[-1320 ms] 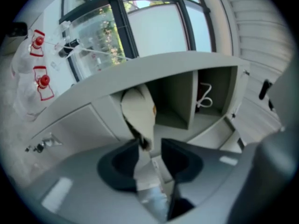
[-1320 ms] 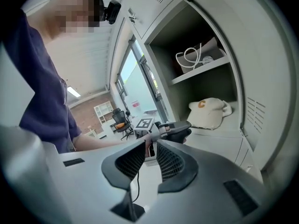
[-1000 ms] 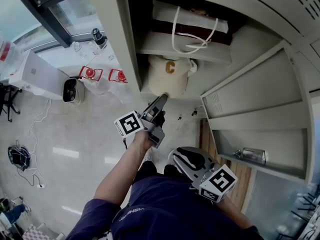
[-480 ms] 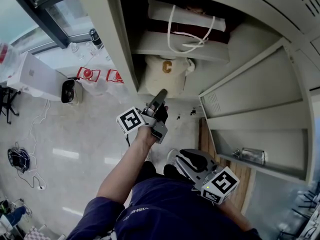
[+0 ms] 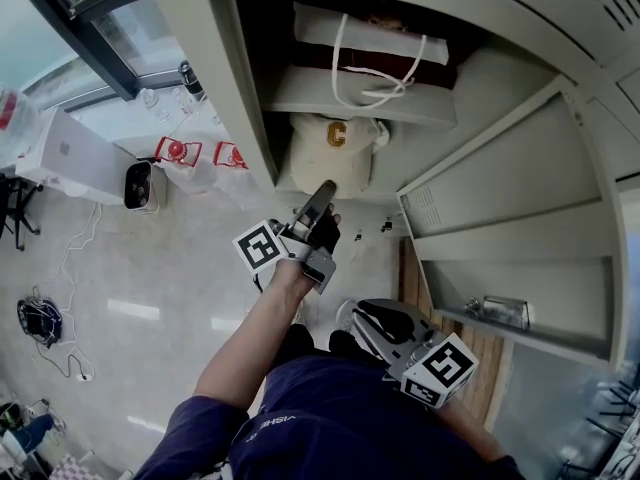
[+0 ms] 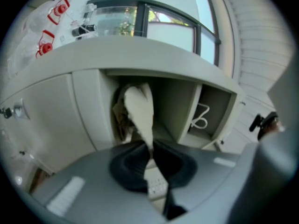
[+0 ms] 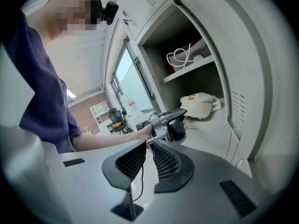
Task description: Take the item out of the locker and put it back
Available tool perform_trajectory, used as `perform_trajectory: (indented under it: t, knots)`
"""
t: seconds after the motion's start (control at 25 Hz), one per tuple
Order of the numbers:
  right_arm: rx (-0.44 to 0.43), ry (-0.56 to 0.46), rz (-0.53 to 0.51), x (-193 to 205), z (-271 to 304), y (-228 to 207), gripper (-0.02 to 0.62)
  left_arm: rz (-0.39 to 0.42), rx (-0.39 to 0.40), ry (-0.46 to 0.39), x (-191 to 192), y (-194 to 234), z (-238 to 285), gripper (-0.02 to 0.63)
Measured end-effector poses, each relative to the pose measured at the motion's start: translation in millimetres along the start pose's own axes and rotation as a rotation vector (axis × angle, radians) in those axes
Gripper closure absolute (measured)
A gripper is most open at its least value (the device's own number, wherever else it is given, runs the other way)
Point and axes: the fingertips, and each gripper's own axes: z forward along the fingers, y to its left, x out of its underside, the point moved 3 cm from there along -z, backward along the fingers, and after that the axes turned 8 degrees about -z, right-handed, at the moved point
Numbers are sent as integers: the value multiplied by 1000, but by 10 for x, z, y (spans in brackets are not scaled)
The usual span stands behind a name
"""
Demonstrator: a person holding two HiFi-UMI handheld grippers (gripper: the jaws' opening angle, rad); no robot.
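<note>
A cream cap (image 5: 330, 148) with a letter C lies on the lower shelf of the open locker (image 5: 250, 118). My left gripper (image 5: 325, 190) reaches its front edge. In the left gripper view the cap (image 6: 140, 108) tapers down between the jaws of the left gripper (image 6: 150, 146), which are closing and pinch the brim. The right gripper view shows the cap (image 7: 198, 105) with the left gripper (image 7: 180, 113) at its rim. My right gripper (image 5: 352, 313) hangs low by my body, away from the locker. This right gripper (image 7: 148, 143) is shut with nothing in it.
A bag with white handles (image 5: 375, 53) fills the upper shelf. The locker door (image 5: 510, 198) stands open to the right. On the floor to the left are a white box (image 5: 70, 148), red-labelled packets (image 5: 178, 148) and a coil of cables (image 5: 38, 316).
My left gripper has edged slightly up to the cap's front edge and its jaws have drawn together. The right gripper has barely moved.
</note>
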Motion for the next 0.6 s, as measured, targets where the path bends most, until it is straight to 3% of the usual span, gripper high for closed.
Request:
perform_trajectory:
  t: [0.6]
  knots:
    - [71, -59, -39, -144, 20, 52, 587, 38, 110, 131, 195, -518, -354, 586]
